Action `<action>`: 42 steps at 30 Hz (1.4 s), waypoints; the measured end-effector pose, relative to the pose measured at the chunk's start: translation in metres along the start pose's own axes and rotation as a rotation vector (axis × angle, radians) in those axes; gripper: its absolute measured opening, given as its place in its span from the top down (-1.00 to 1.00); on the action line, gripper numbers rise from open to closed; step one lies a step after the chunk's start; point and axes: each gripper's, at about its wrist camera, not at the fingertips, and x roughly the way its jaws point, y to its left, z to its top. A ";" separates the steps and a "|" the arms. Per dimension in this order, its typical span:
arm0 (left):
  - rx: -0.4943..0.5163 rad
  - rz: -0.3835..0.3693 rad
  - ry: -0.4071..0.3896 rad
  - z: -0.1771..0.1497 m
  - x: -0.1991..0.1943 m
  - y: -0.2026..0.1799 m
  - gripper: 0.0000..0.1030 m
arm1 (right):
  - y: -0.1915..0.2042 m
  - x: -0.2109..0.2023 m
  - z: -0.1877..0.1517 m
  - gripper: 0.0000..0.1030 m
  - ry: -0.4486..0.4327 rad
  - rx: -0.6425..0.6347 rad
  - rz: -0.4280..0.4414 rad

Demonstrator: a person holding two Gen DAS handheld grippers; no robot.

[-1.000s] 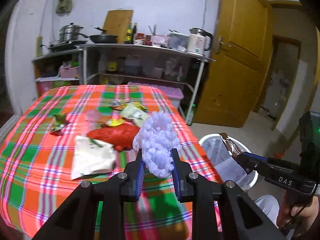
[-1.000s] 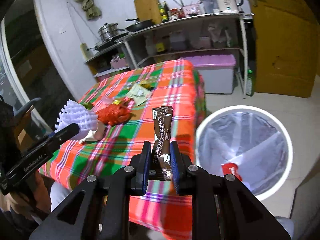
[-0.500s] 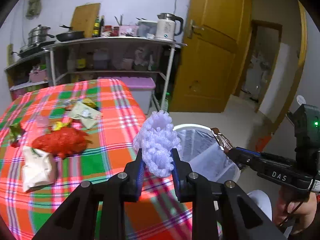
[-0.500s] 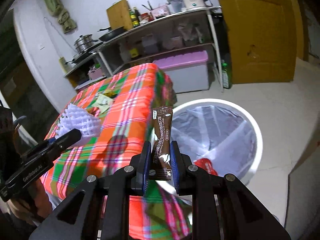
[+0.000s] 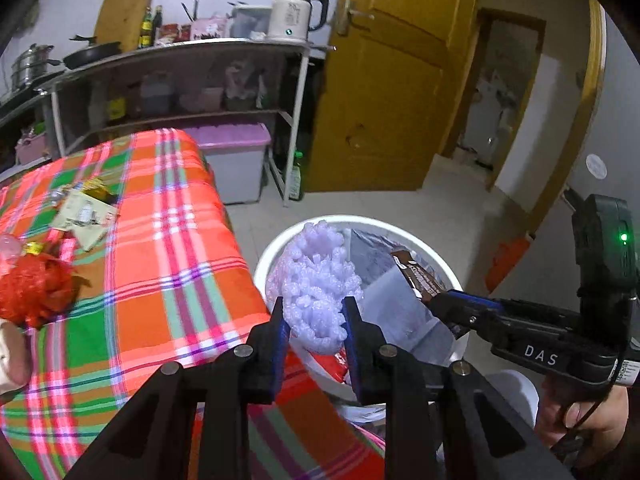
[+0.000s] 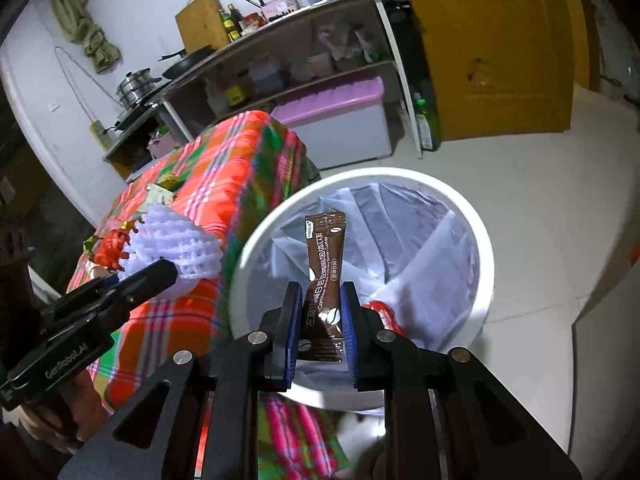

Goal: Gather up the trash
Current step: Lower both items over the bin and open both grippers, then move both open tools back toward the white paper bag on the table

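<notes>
My left gripper (image 5: 313,312) is shut on a white foam fruit net (image 5: 316,276) and holds it at the near rim of the white trash bin (image 5: 276,248). The net also shows in the right wrist view (image 6: 176,240). My right gripper (image 6: 320,300) is shut on a brown coffee sachet (image 6: 324,264), held upright over the bin (image 6: 484,280), which has a clear liner and a red wrapper (image 6: 384,312) inside. The sachet also shows in the left wrist view (image 5: 416,276).
The table with a plaid cloth (image 5: 140,280) stands left of the bin and carries a red net bag (image 5: 32,292), a pale packet (image 5: 86,216) and other wrappers. A metal shelf rack (image 5: 180,80), a purple-lidded box (image 5: 236,160) and a wooden door (image 5: 380,92) stand behind.
Both grippers have swung right, away from the table and over the trash bin, each still holding its item. The bin now fills the centre of both views.
</notes>
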 end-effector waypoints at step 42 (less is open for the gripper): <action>-0.063 0.032 -0.109 0.000 -0.052 0.018 0.18 | 0.038 -0.030 0.003 0.16 -0.109 -0.103 0.037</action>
